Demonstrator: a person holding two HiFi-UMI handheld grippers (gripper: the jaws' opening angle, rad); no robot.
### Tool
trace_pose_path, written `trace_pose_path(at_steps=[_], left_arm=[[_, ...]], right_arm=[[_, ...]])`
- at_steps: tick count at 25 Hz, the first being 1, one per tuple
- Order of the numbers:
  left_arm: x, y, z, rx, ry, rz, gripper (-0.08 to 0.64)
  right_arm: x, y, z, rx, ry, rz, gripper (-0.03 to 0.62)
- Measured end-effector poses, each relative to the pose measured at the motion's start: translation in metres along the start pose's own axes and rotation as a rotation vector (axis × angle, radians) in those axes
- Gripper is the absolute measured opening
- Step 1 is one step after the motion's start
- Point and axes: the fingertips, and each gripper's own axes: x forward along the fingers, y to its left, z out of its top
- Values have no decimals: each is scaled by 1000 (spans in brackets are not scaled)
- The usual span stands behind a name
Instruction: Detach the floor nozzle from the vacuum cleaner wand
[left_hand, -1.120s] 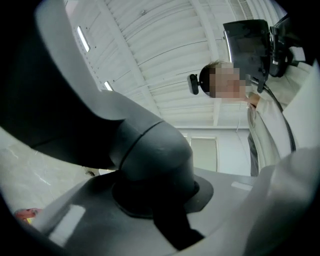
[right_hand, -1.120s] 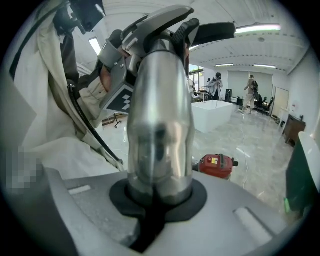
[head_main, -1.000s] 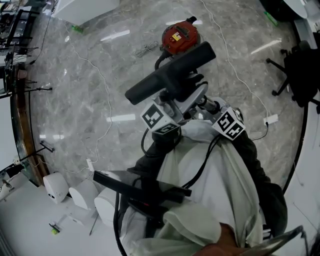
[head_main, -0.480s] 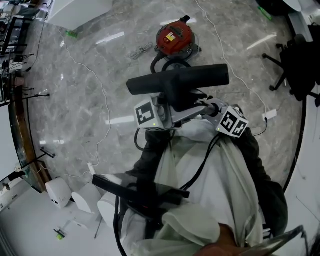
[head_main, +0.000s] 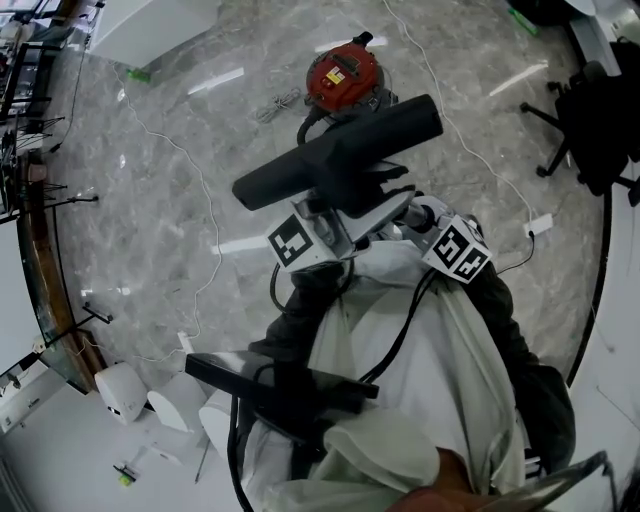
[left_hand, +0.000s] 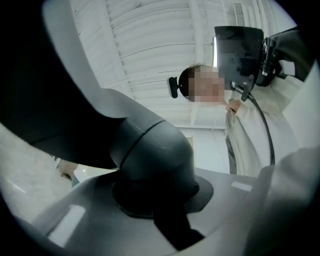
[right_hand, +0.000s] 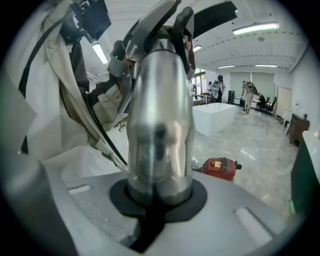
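Note:
The black floor nozzle (head_main: 340, 155) is held up crosswise in front of the person, its right end higher. My left gripper (head_main: 340, 215) sits just under it. In the left gripper view that gripper (left_hand: 155, 197) is shut on the nozzle's grey neck (left_hand: 150, 155), with the dark nozzle body (left_hand: 30, 90) looming above. My right gripper (head_main: 415, 215) sits right beside the left one. In the right gripper view it (right_hand: 157, 197) is shut on the shiny metal wand (right_hand: 160, 115). The joint between neck and wand is hidden between the two grippers.
The red vacuum canister (head_main: 343, 80) stands on the marble floor beyond the nozzle, with thin cables (head_main: 200, 180) trailing around it. An office chair (head_main: 590, 120) is at the right. White devices (head_main: 125, 390) lie at the lower left, and a black rig (head_main: 280, 385) hangs at the person's chest.
The nozzle swung from slanted to level and back to slanted, right end up, and now sits a little higher. The left gripper's marker cube shifted left. The right gripper hardly moved.

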Motion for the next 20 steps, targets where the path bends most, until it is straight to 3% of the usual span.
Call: trace_pose_path(at_steps=[3,4,6,9,14,20], left_arm=[[-5,-24,6,-199,-51,-238,78],[-5,-31,8,-223,-71,-291,78],[-5,-37,8,-206,-86,-309,78],[-3,-30,6,-180,-91,-236,78],[7,-13,-4,29,4,-15,78],[0,13,-12,36,36,214,95]], right_arm=[[-2,12,1,-66,-29,82,40],[-3,14,1,-84,-34,96,40],[-5,13,-2,-107,-32,99,40],[-7,7,-4,-106,-28,83,40],[-5,0,-6,-33,-20,8,40],[-1,-3,-12,34,14,-69,40]])
